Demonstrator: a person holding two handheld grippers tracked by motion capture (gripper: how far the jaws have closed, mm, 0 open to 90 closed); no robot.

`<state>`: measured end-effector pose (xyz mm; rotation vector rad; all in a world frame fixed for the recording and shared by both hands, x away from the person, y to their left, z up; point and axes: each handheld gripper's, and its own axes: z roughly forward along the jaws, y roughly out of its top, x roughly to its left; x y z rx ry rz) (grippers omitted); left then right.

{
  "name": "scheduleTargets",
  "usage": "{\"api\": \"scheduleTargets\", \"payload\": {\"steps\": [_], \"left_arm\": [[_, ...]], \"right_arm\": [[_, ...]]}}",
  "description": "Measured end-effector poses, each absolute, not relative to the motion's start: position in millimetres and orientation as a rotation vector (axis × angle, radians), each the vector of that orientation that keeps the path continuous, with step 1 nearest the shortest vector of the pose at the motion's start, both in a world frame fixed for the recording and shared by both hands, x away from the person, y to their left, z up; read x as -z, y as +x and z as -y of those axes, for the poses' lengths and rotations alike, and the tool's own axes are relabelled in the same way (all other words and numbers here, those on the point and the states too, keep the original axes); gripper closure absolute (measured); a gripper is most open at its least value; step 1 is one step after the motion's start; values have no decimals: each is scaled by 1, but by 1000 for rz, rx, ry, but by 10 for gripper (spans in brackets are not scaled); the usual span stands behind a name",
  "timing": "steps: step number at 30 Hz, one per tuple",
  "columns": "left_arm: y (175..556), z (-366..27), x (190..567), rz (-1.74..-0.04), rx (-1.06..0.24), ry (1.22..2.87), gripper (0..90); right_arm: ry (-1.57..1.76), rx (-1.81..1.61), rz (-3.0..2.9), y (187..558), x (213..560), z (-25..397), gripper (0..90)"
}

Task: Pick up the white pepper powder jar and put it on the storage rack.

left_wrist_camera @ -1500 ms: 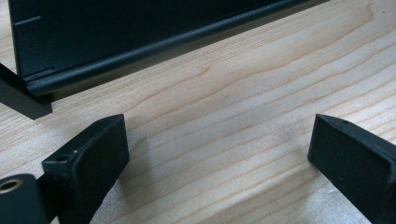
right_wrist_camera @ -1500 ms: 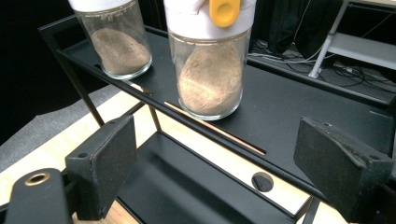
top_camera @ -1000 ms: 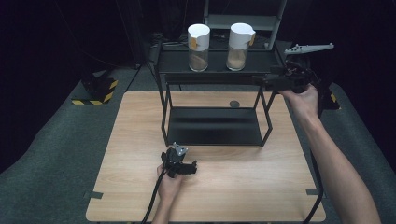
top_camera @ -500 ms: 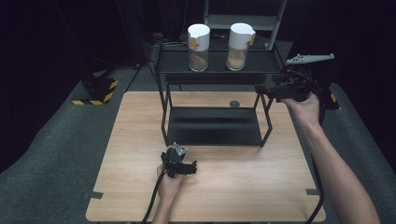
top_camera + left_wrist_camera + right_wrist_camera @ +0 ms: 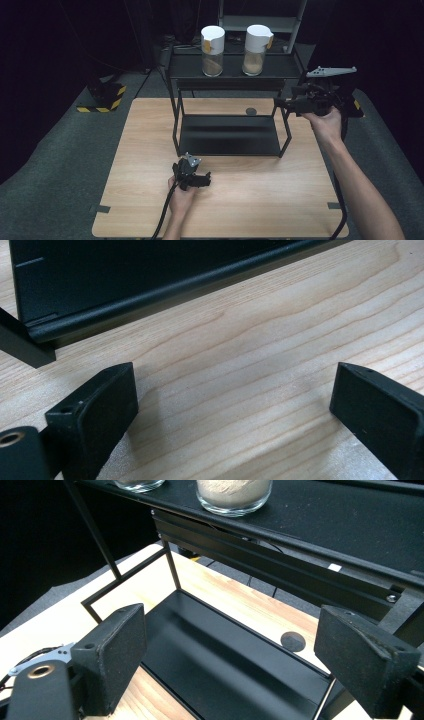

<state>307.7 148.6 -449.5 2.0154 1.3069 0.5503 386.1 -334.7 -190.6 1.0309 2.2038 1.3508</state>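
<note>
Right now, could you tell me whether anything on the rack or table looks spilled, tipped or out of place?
Nothing stands out. Both jars stand upright on the rack's top shelf, no spill around them. The right claw is open beside the rack; the left claw is open, low over the table.

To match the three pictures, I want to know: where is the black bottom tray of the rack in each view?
High view: the bottom tray lies at the centre.
Left gripper view: its front edge runs across the top left.
Right gripper view: it fills the lower centre.
Shared landmark: the wooden table under it.
</note>
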Motion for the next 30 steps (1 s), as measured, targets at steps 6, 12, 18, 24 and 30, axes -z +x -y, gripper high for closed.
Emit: {"api": "scheduleTargets", "payload": {"steps": [6,12,18,24,30], "left_arm": [[308,-149,449,-1307,-550,2016,51],[308,-149,450,-1307,-550,2015,51],[308,-149,450,-1307,-550,2015,51],[308,-149,450,-1307,-550,2016,51],[308,-149,450,-1306,-552,2015,51]], "right_arm": [[1030,-1337,-2215,385,198,334,131],[1044,-1338,-2219,385,207,335,130],[1067,-1346,-2227,387,218,338,131],[1099,-1354,-2229,387,232,341,132],[1100,-1351,-2228,385,246,339,133]]}}
